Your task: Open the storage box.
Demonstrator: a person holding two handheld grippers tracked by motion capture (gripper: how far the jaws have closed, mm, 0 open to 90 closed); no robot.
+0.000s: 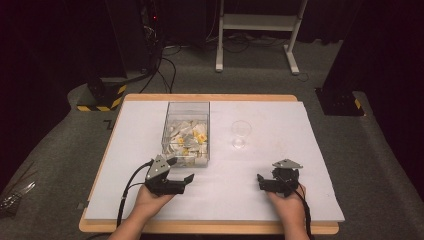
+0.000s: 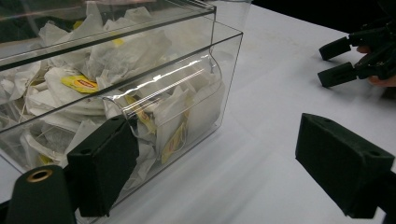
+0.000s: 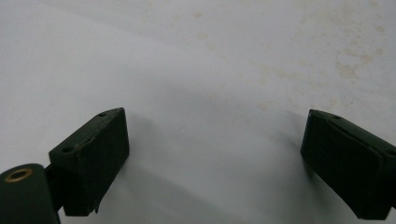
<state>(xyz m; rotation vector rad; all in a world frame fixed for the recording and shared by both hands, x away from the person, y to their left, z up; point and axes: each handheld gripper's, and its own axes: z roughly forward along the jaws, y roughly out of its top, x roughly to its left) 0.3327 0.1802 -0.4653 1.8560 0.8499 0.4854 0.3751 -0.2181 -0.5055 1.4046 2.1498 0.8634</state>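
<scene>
A clear plastic box [image 1: 186, 131] full of white tea bags with yellow tags stands at the middle of the white table top [image 1: 260, 160]. My left gripper [image 1: 181, 170] is just in front of the box's near end, open, with nothing between its jaws. In the left gripper view the box [image 2: 116, 84] is close on the left, and the left jaw of my left gripper [image 2: 219, 140] stands beside its near corner. A clear plastic cup [image 1: 240, 134] stands upright to the right of the box. My right gripper [image 1: 276, 176] rests near the front right, open over bare table [image 3: 217, 128].
My right gripper [image 2: 355, 56] appears far off in the left gripper view. A white metal frame [image 1: 257, 22] stands on the floor behind the table. A black stand with a yellow-striped base [image 1: 102, 97] and cables lie at the back left.
</scene>
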